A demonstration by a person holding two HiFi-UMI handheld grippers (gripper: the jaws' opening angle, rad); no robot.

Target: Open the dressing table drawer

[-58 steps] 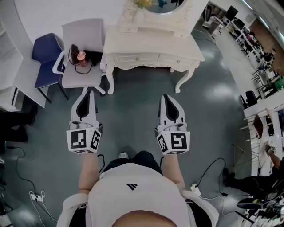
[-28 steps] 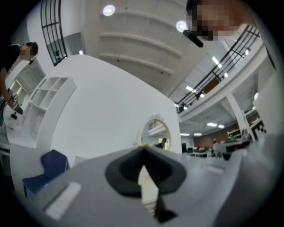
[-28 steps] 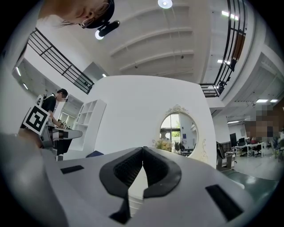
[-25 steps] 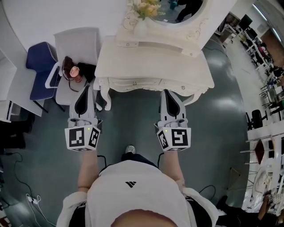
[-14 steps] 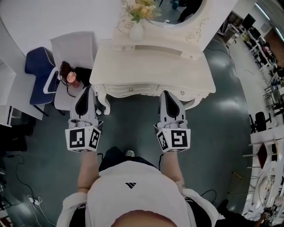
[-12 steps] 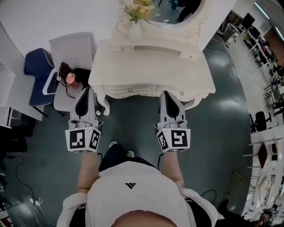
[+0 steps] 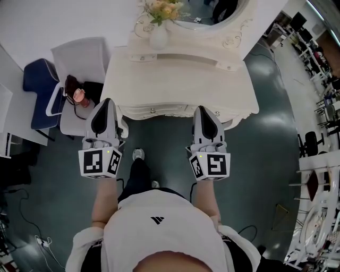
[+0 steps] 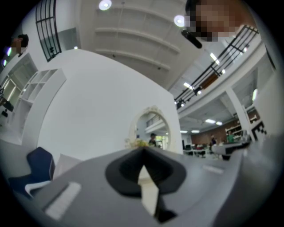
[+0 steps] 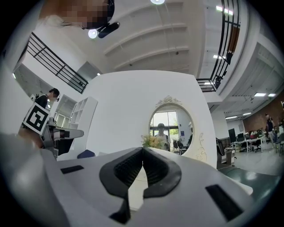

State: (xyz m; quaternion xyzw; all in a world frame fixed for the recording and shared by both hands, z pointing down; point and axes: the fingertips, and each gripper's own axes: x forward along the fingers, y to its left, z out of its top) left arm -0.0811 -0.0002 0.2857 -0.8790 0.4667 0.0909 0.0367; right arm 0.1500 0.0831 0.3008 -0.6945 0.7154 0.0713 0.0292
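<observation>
The cream dressing table stands just ahead in the head view, with an oval mirror and a vase of flowers at its back. Its drawer front shows as a thin strip below the top's edge, with one small knob left and another right. My left gripper is shut and empty, its tip beside the table's left front corner. My right gripper is also shut and empty, its tip at the drawer front close to the right knob. Both gripper views look over shut jaws at the mirror.
A pale chair holding a dark bag and a pink-topped item stands left of the table, with a blue chair beyond it. Dark floor lies to the right, and office desks and chairs stand at the far right edge.
The table has come nearer in the head view as the person stepped forward. Both gripper tips now reach its front edge. Both jaws stayed shut.
</observation>
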